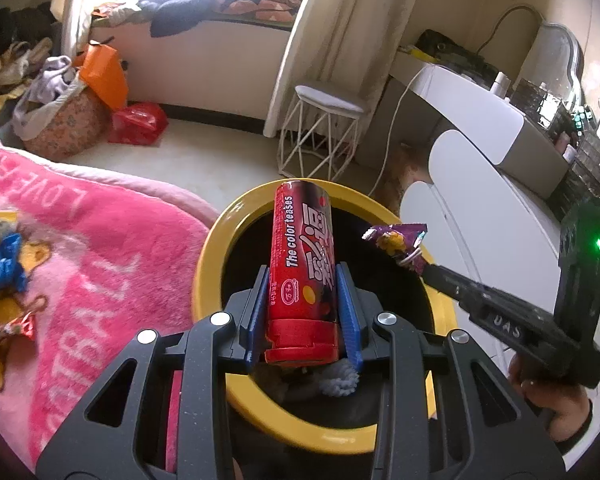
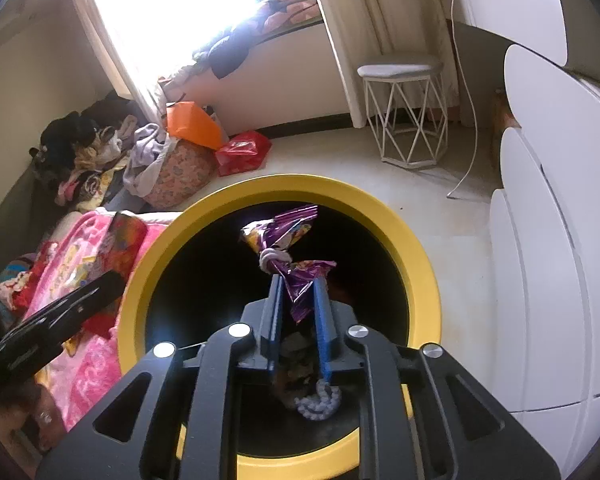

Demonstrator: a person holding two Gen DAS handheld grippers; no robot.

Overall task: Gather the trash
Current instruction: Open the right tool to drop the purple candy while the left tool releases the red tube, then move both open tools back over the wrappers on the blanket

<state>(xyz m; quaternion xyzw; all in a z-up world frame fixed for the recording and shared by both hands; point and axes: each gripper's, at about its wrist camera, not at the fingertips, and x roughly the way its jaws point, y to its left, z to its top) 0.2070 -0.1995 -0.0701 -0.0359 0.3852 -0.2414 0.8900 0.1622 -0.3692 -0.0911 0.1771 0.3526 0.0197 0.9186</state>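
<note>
The left gripper (image 1: 302, 276) has a matte black speckled frame with triangular cut-outs, four round silver screw heads across its linkage, and two blue ribbed fingers (image 1: 260, 304). The right gripper (image 2: 297, 292) is built alike: black frame, silver screws, blue fingers (image 2: 324, 320). Seen from the left wrist, its black body bears raised lettering and a small green light. A dark sleeve cuff shows at the person's right hand (image 1: 556, 404).
</note>
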